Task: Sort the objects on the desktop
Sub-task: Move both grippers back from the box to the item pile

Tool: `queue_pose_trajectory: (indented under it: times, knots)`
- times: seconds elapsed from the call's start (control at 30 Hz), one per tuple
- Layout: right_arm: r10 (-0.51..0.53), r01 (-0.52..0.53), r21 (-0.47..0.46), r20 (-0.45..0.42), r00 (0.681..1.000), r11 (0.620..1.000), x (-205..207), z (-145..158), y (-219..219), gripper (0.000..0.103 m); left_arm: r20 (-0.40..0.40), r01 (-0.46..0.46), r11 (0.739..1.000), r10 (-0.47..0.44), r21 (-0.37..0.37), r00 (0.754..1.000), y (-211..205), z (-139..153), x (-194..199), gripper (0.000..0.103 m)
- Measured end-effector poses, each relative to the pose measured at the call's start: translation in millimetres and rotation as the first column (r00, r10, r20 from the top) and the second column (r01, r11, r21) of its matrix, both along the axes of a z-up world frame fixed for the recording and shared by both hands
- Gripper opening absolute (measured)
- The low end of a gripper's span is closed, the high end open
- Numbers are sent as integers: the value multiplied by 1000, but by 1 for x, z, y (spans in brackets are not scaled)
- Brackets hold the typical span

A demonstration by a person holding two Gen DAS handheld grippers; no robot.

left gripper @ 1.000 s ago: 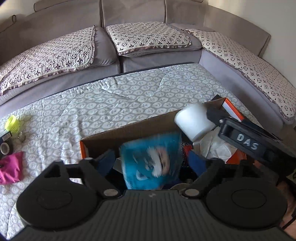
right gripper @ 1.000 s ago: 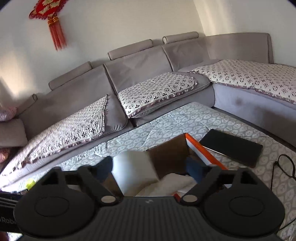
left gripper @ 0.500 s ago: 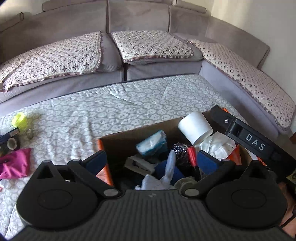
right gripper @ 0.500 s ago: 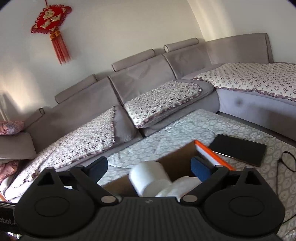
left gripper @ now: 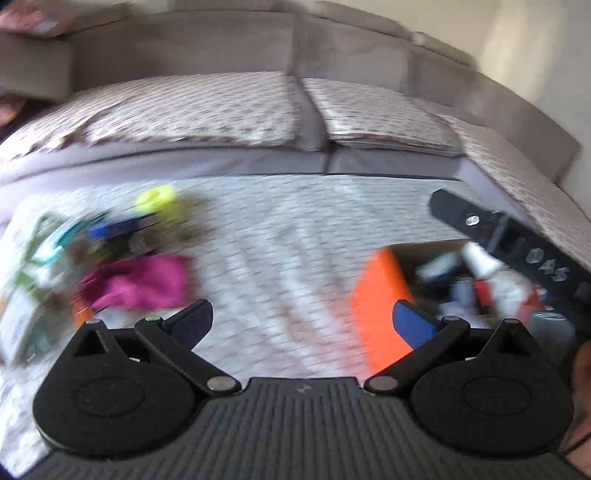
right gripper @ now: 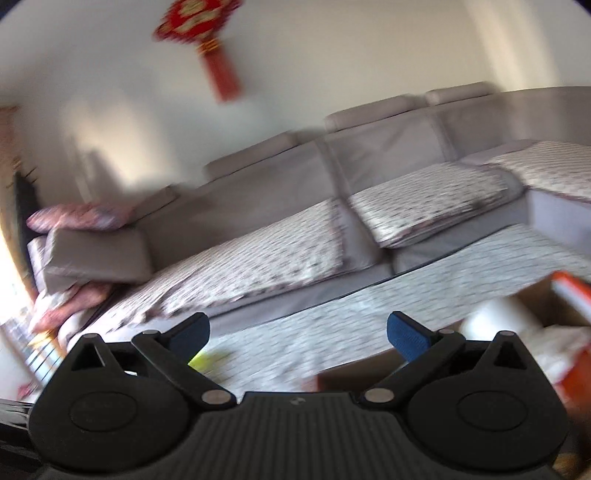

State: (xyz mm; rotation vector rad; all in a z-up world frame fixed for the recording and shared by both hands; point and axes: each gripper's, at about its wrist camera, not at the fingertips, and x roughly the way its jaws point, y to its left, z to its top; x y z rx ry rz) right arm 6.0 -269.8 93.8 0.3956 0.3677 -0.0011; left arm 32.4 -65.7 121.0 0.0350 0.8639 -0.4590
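Note:
Blur smears both views. My left gripper (left gripper: 303,321) hangs open and empty over the quilted table cover (left gripper: 295,229). To its right stands the cardboard box (left gripper: 380,295) with its orange side, holding a white paper roll (left gripper: 480,258) and other items. Left of it lie a pink cloth (left gripper: 140,280), a yellow-green ring (left gripper: 155,195) and a dark blue item (left gripper: 118,230). My right gripper (right gripper: 299,328) has its jaws opening with nothing between them. The box (right gripper: 535,306) and the roll (right gripper: 495,317) sit low on its right.
A grey sofa (left gripper: 221,110) with patterned cushions wraps the far and right sides of the table. Blurred packages (left gripper: 22,317) lie at the left edge. The black body of the other tool (left gripper: 517,243) crosses above the box. A red knot ornament (right gripper: 199,29) hangs on the wall.
The blue packet dropped from my left gripper into the box, and the white roll left my right gripper. Both grippers then swung left, away from the box, and rose a little.

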Motion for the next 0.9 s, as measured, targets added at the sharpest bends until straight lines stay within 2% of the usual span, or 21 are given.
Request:
queue_pose_trajectory:
  times: [0.1, 0.2, 0.33, 0.4, 0.53, 0.7, 0.83, 0.9]
  knots:
    - [114, -116, -45, -43, 993, 992, 16, -6, 46, 103, 10, -118, 993, 118, 31, 993, 45, -20, -2, 103]
    - [203, -211, -90, -87, 975, 973, 31, -25, 90, 103, 47, -224, 972, 221, 73, 974, 90, -45, -9, 103]
    - [286, -294, -211, -67, 956, 932, 44, -55, 138, 98, 121, -330, 938, 317, 108, 941, 136, -76, -15, 103]
    - [329, -338, -268, -81, 941, 902, 49, -69, 158, 89, 155, -361, 926, 342, 112, 927, 152, -89, -12, 103]
    - [362, -376, -317, -106, 926, 870, 62, -82, 181, 83, 173, -382, 918, 361, 108, 916, 180, -107, -6, 103]
    - [343, -374, -307, -150, 927, 875, 77, -93, 187, 82, 181, -407, 909, 387, 88, 904, 198, -119, 9, 103]
    - [330, -367, -292, -171, 928, 883, 80, -102, 186, 82, 196, -436, 900, 422, 30, 885, 212, -111, 23, 103]
    - [325, -366, -277, -182, 928, 888, 81, -103, 185, 82, 198, -428, 903, 416, 19, 887, 211, -106, 41, 98]
